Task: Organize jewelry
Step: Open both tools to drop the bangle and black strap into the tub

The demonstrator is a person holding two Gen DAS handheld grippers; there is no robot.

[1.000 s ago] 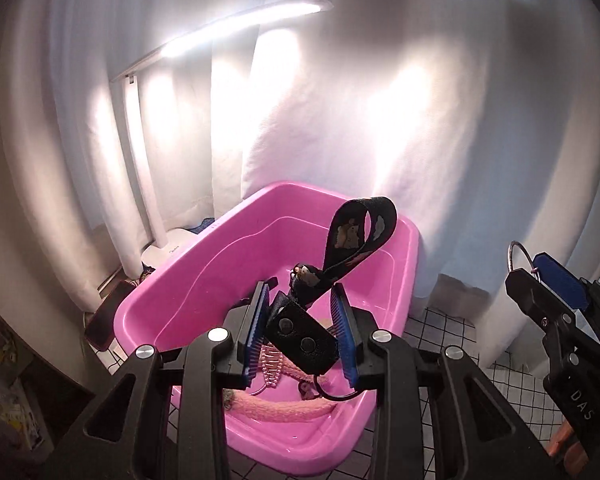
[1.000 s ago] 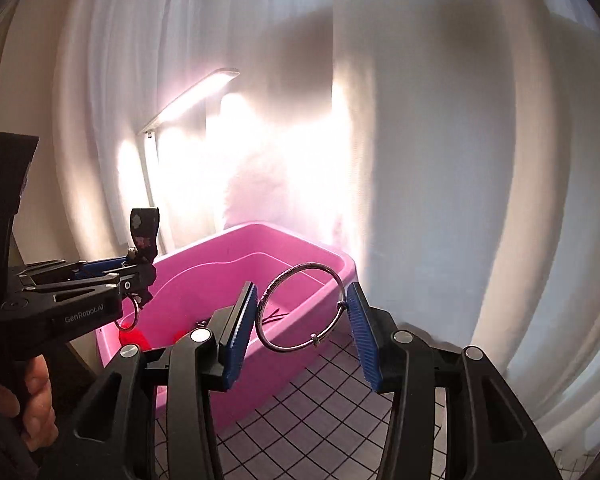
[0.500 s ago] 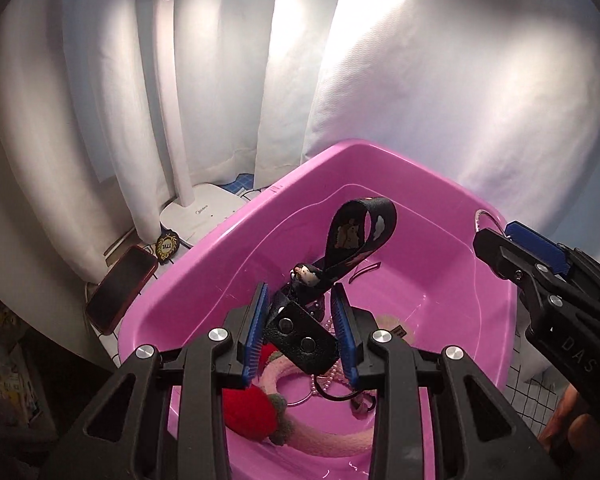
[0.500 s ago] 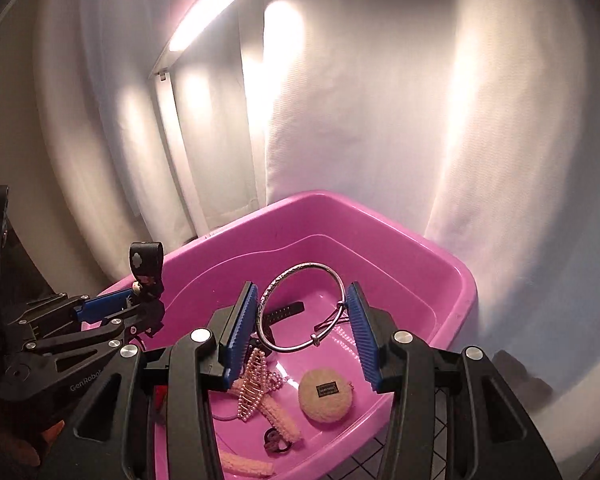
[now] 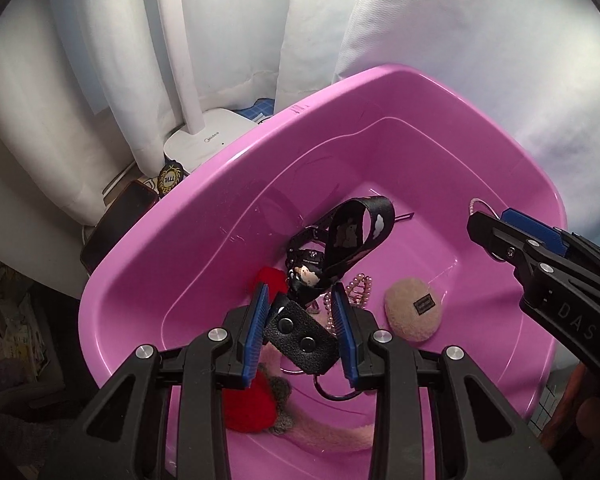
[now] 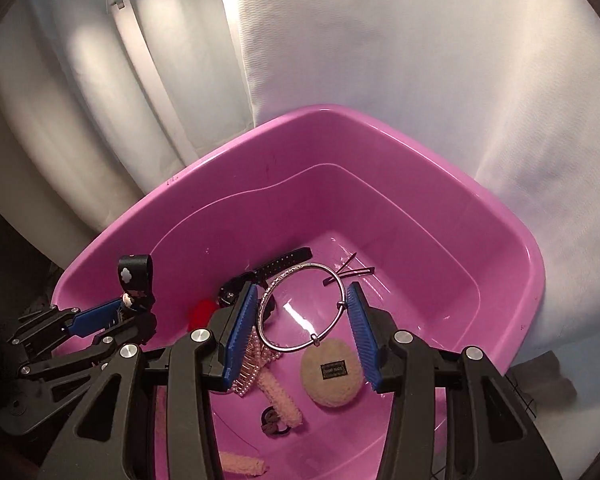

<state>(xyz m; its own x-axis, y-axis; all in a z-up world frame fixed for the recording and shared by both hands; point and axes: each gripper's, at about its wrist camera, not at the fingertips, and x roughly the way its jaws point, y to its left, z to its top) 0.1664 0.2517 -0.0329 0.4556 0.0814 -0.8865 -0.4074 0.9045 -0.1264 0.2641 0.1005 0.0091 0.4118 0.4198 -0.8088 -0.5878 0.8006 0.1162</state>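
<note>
White curtains [image 5: 228, 32] hang behind the pink tub [image 5: 228, 184]; a white lamp base [image 5: 208, 140] and a dark phone [image 5: 116, 224] lie outside its rim at ten o'clock. Inside the tub lie a round beige puff [image 5: 414, 314] at four o'clock, a pearl hair clip [image 5: 358, 294], a red plush piece [image 5: 252, 404] at seven and a black watch [image 6: 284, 264] toward twelve. The left gripper [image 5: 300, 332] is clamped on a black strap keychain [image 5: 306, 336] above the tub's middle. The right gripper [image 6: 302, 316] pinches a silver bangle [image 6: 300, 308] over the tub, its blue pads at three and nine
</note>
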